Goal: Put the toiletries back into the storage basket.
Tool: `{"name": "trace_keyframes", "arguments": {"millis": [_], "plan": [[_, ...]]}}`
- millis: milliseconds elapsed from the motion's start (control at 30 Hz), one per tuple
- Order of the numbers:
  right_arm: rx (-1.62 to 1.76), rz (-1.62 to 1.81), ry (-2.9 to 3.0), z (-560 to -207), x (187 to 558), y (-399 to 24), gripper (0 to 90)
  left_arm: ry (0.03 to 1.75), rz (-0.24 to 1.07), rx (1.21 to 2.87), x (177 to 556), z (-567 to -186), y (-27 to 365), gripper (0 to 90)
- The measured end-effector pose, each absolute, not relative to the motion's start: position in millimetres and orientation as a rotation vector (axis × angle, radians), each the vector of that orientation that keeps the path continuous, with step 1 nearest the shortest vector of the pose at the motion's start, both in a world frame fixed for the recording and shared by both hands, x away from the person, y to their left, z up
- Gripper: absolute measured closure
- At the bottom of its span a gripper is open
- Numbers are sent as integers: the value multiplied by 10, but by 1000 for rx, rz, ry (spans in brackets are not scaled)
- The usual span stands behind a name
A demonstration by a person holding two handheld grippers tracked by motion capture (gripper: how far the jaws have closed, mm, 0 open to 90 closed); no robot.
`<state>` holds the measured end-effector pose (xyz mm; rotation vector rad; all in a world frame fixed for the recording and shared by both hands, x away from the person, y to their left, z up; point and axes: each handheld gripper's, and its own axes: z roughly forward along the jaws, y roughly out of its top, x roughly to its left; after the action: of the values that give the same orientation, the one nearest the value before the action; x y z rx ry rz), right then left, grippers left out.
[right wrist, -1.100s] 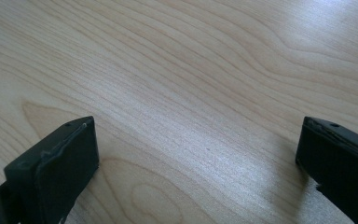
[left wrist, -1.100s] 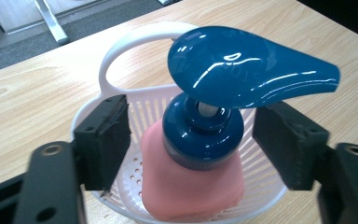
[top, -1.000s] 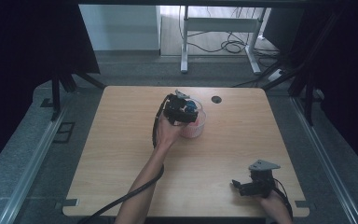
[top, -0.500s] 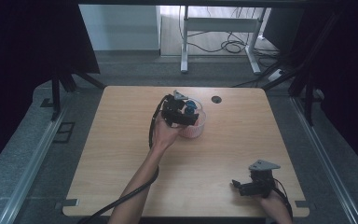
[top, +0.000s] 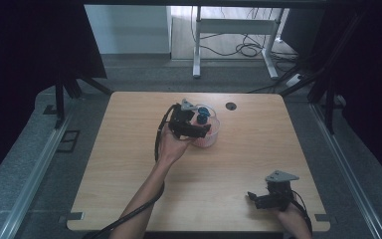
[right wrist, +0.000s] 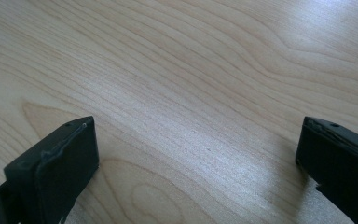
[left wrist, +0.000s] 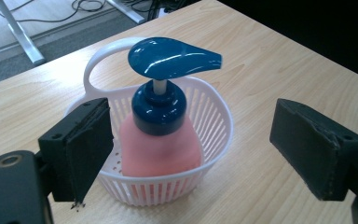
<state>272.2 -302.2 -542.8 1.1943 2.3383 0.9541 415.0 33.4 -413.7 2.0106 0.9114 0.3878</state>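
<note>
A pink soap bottle (left wrist: pixel 161 149) with a blue pump head (left wrist: pixel 172 57) stands upright in a small white slatted basket (left wrist: pixel 214 121) at the far middle of the table. Its pump (top: pixel 203 113) and the basket (top: pixel 213 135) also show from above. My left gripper (left wrist: pixel 199 142) is open, with one jaw on each side of the basket's near rim and touching nothing. From above, the left gripper (top: pixel 200 129) sits just on the near left of the basket. My right gripper (top: pixel 259 199) rests near the table's front right edge, open over bare wood (right wrist: pixel 193 154).
The wooden table (top: pixel 129 164) has a dark cable hole (top: pixel 231 105) at the back, right of the basket. A cable trails from the left gripper along the forearm. Beyond the far edge are a grey floor, desk legs (top: pixel 197 50) and loose cables.
The left gripper has drawn back slightly toward the person, so the blue pump head now shows beyond it. The right gripper has stayed still.
</note>
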Motion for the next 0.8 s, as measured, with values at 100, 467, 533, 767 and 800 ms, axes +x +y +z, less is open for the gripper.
{"name": "trace_keyframes", "arguments": {"millis": [100, 467, 533, 767, 800], "plan": [[1195, 954, 2338, -5428, 2722, -3022, 0, 896, 387, 2015, 4109, -4116, 342, 130], [1197, 954, 2338, -5428, 2720, -3020, 0, 868, 383, 2020, 3998, -4045, 373, 133], [1198, 954, 2338, -5428, 2720, -3020, 0, 865, 384, 2022, 3979, -4036, 377, 134], [1199, 953, 2337, -5428, 2719, -3019, 0, 852, 380, 2023, 3914, -4012, 399, 136], [1199, 953, 2336, -5428, 2719, -3019, 0, 849, 380, 2026, 3907, -4009, 403, 137]]}}
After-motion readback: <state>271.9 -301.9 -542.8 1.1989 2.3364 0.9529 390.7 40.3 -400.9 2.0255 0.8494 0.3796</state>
